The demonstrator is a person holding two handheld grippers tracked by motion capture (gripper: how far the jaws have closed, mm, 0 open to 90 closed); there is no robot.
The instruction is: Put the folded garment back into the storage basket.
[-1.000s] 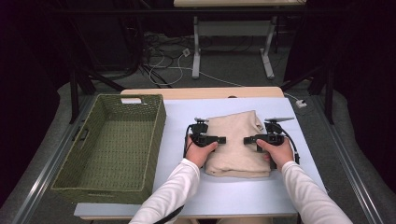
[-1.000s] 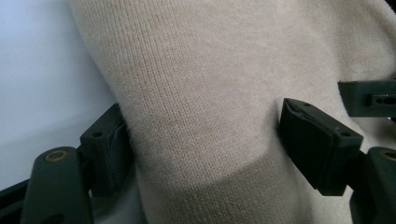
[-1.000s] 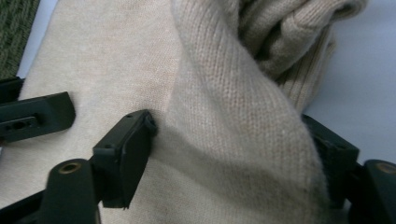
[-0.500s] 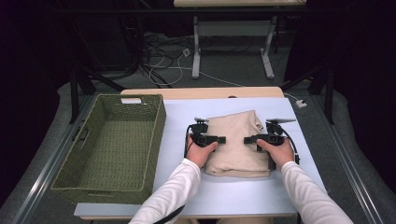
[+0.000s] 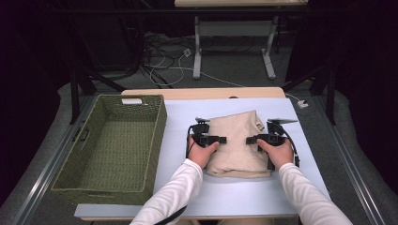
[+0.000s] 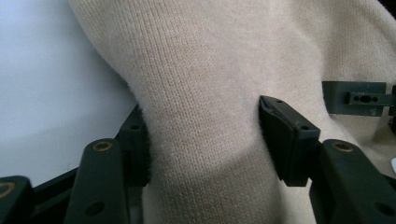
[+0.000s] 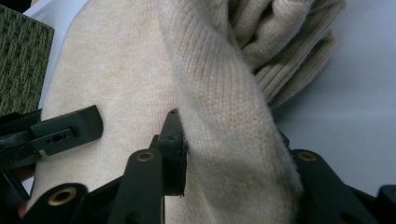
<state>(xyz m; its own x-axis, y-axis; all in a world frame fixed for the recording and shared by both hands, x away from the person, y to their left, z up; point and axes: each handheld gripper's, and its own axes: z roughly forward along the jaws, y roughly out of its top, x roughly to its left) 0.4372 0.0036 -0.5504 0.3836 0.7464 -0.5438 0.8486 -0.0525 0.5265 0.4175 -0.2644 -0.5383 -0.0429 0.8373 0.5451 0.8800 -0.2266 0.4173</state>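
High view sits above the person's side of the desk [image 5: 234, 197], looking forward and down, far enough back to catch the basket [image 5: 112, 145] and the floor behind. Left gripper view rides right up close, looking along its jaws at the sweater [image 6: 210, 93], with the other gripper's jaw at its right edge. Right gripper view is just as tight on that sweater, basket corner at top left. All three share the sweater.
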